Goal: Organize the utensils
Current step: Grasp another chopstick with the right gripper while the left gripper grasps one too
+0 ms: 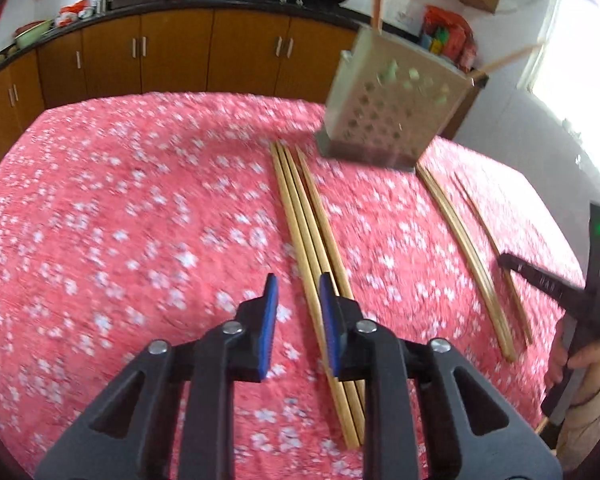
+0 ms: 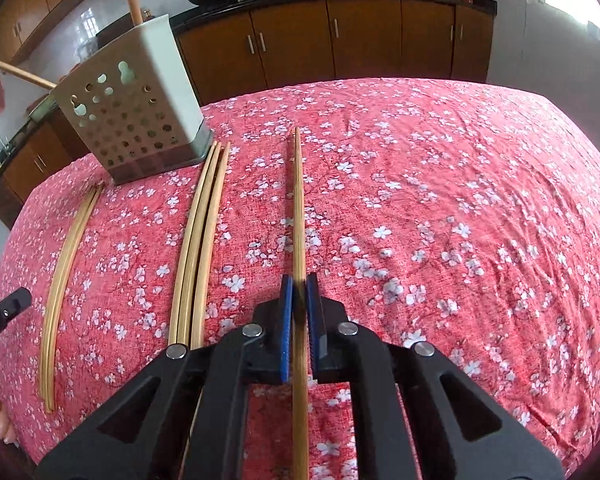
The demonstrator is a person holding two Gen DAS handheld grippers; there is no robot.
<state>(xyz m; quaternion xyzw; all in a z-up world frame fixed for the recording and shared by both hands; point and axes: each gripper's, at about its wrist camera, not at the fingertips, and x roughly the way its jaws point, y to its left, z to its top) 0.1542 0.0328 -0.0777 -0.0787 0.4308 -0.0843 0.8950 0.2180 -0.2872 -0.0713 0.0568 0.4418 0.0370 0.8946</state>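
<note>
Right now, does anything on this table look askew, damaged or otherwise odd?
Nothing looks damaged or spilled. The chopsticks lie loose in separate groups on the red floral cloth instead of in the perforated holder, which stands upright. The right hand-held gripper is shut on a single chopstick.

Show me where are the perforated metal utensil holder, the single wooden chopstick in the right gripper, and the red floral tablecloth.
perforated metal utensil holder [image 2: 136, 120], right wrist view, its holed front wall.
single wooden chopstick [image 2: 298, 208], right wrist view, mid shaft.
red floral tablecloth [image 2: 460, 200], right wrist view, bare cloth.
</note>
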